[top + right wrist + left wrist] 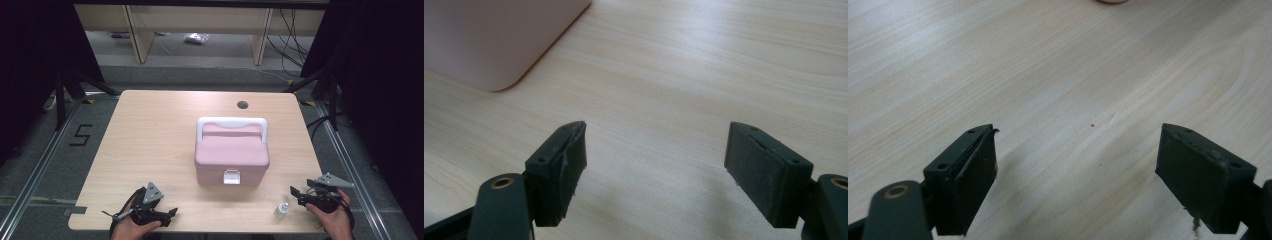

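Note:
A pink box (231, 155) with a white handle (231, 121) and a white front latch (231, 176) stands shut in the middle of the wooden table (150, 140). A small white bottle (282, 209) stands upright near the front edge, right of the box. My left gripper (170, 216) rests at the front left, held in a hand, its jaws open over bare wood (1078, 145). My right gripper (296, 195) sits at the front right, just right of the bottle, open and empty (656, 140). A rounded corner of the pink box (499, 40) lies ahead of it to the left.
A round cable hole (242, 105) sits near the table's far edge. Beyond the table are wooden furniture legs (137, 35), cables on the floor (292, 50) and black stands at both sides. Bare wood spreads left of the box.

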Tool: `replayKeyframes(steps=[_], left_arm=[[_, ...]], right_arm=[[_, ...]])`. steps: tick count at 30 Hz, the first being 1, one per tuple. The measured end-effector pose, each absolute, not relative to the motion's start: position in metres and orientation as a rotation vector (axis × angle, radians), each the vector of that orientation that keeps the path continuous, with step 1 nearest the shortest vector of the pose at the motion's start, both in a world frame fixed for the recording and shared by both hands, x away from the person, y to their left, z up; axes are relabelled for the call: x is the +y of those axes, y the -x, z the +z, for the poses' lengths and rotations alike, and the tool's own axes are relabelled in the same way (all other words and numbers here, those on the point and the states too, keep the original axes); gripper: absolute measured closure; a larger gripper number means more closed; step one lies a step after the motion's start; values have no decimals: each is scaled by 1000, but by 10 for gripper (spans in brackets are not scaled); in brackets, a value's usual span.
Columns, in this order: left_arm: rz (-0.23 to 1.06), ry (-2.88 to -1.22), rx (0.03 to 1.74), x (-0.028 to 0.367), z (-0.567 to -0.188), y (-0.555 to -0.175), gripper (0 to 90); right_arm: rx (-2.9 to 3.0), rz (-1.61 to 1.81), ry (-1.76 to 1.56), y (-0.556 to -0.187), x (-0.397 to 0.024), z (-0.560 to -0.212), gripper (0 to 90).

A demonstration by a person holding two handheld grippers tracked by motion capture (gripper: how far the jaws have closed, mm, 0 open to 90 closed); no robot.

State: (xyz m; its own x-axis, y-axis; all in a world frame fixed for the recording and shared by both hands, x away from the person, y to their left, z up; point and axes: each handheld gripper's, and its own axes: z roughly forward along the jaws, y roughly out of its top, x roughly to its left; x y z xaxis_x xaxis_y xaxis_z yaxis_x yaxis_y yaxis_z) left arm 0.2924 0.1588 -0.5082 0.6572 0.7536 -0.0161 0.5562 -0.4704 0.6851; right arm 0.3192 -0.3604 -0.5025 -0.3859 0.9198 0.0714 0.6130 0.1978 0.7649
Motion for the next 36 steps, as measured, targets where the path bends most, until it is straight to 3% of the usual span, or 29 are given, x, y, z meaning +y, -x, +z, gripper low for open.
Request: replayKeyframes(steps=[3, 9, 19, 24, 26, 29, 36], left_arm=[[369, -2177, 1024, 157, -507, -297, 162], [379, -2169, 1035, 151, -505, -309, 173], [383, -2100, 1046, 135, -487, -353, 286], [361, -2106, 1042, 118, -483, -378, 457], [362, -2124, 1039, 117, -482, -380, 474], [349, -2114, 1032, 112, -482, -387, 594], [345, -2081, 1019, 104, -481, -400, 770]], right_arm=[[2113, 1044, -1413, -322, -359, -500, 330], [2126, 1044, -1353, -332, -352, -493, 363], [2210, 1148, -1281, -366, -324, -482, 586], [2232, 1167, -1246, -383, -304, -475, 697], [2241, 1162, -1217, -387, -303, -474, 711], [2250, 1169, -1184, -393, -296, -470, 777], [2287, 1194, -1156, -395, -286, -467, 851]])
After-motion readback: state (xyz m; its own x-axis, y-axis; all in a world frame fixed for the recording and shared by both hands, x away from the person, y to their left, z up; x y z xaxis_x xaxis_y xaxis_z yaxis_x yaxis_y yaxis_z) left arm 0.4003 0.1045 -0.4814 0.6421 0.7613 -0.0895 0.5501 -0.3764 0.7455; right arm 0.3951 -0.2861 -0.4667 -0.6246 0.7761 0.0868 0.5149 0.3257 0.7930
